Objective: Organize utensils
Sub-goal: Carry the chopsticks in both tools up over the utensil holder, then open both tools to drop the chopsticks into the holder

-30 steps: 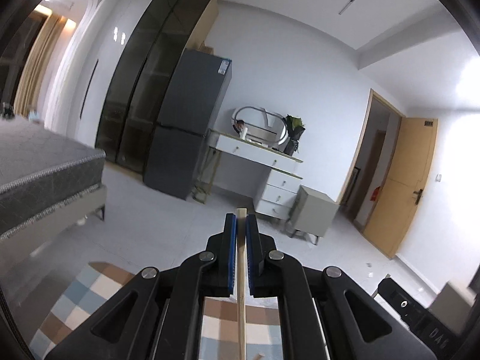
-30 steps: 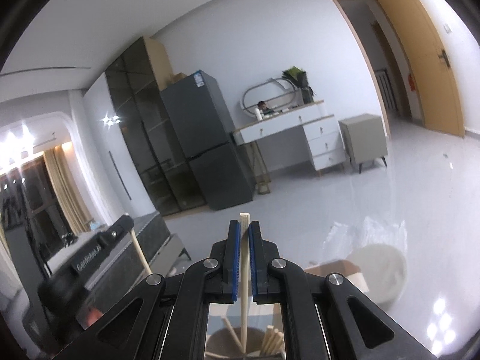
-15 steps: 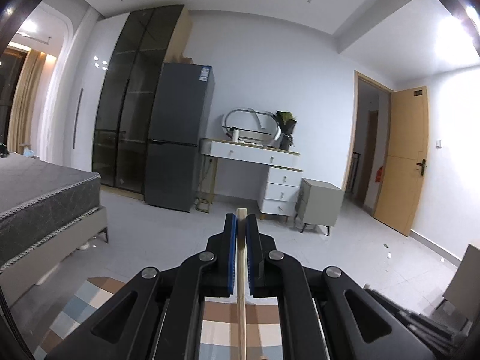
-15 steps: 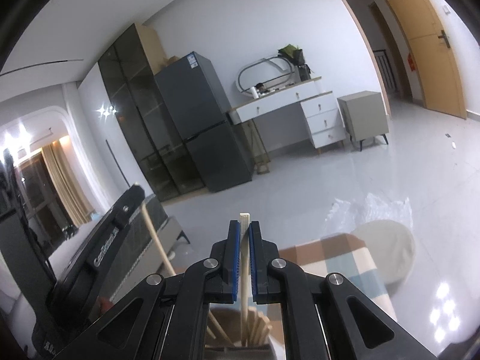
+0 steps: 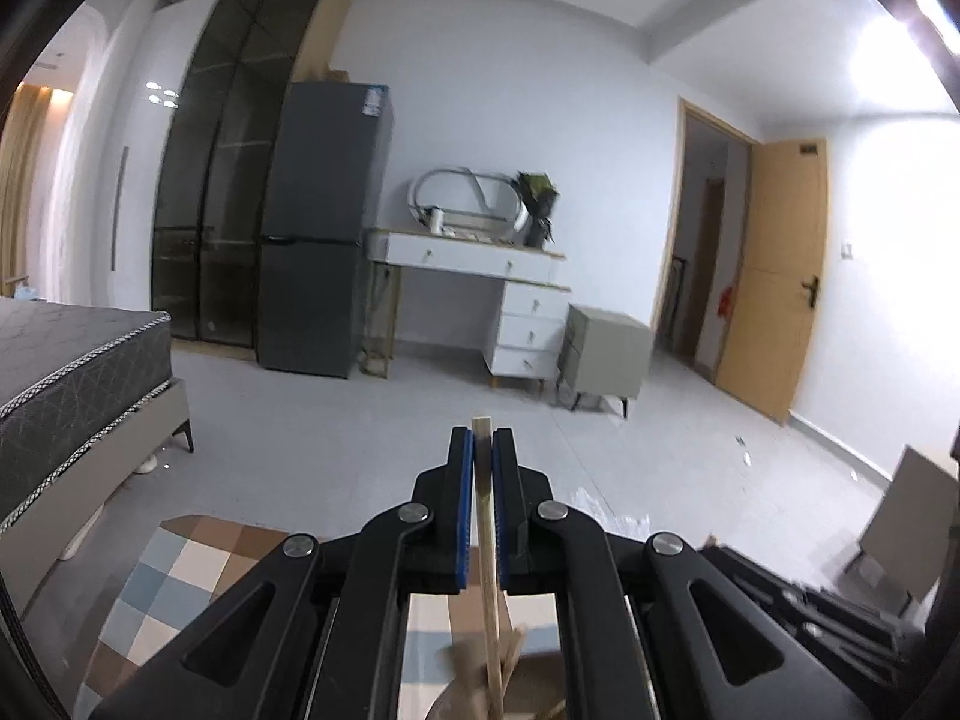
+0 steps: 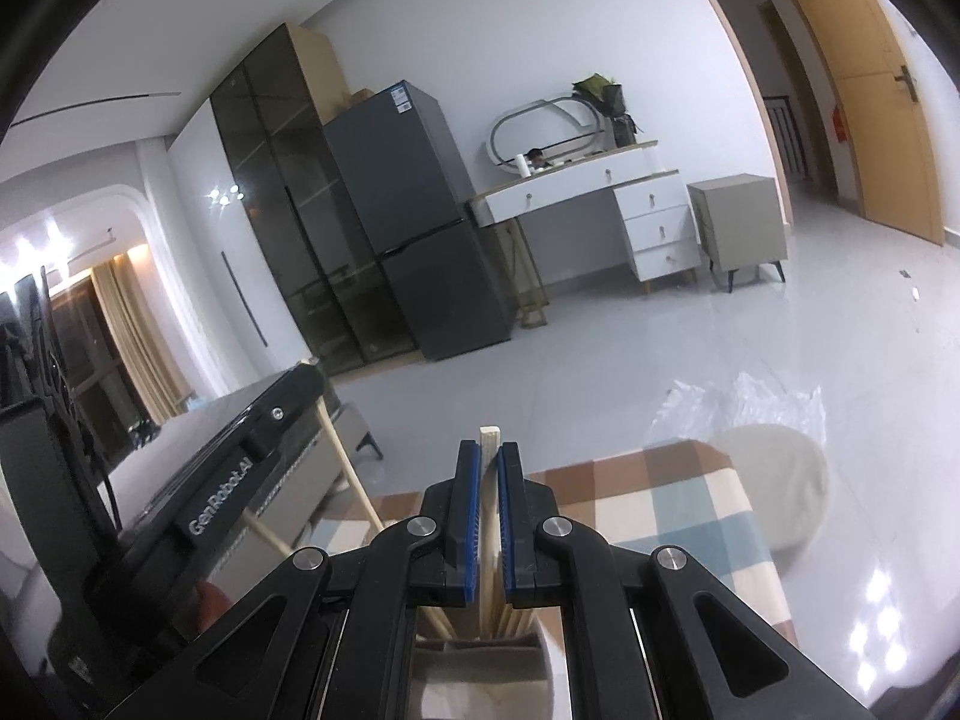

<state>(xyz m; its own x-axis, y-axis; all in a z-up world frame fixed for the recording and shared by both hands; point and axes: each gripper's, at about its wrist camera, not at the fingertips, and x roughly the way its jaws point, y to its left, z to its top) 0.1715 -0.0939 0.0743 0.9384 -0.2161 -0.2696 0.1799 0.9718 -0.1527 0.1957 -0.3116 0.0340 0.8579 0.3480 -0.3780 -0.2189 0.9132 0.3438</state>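
Observation:
In the left wrist view my left gripper [image 5: 482, 443] is shut on a pale wooden chopstick [image 5: 487, 540]. The stick runs down toward a blurred beige holder [image 5: 468, 669] at the bottom edge. In the right wrist view my right gripper [image 6: 489, 455] is shut on a second wooden chopstick [image 6: 489, 441], held upright over a round beige holder [image 6: 480, 663]. Several chopsticks [image 6: 513, 621] stand in that holder. The left gripper [image 6: 309, 375] shows at the left of this view. Its chopstick [image 6: 348, 468] slants down into the same holder.
A checked cloth [image 6: 660, 510] in brown, blue and cream covers the table under the holder. A round off-white object [image 6: 774, 480] lies past the cloth's far right corner. Beyond are a bed [image 5: 72, 372], a grey fridge [image 5: 318, 240], a white desk [image 5: 480, 264] and an open door [image 5: 774, 288].
My right gripper has sunk with its chopstick, so the holder and cloth show larger below it. My left gripper has rolled to a level view and closed in from the left.

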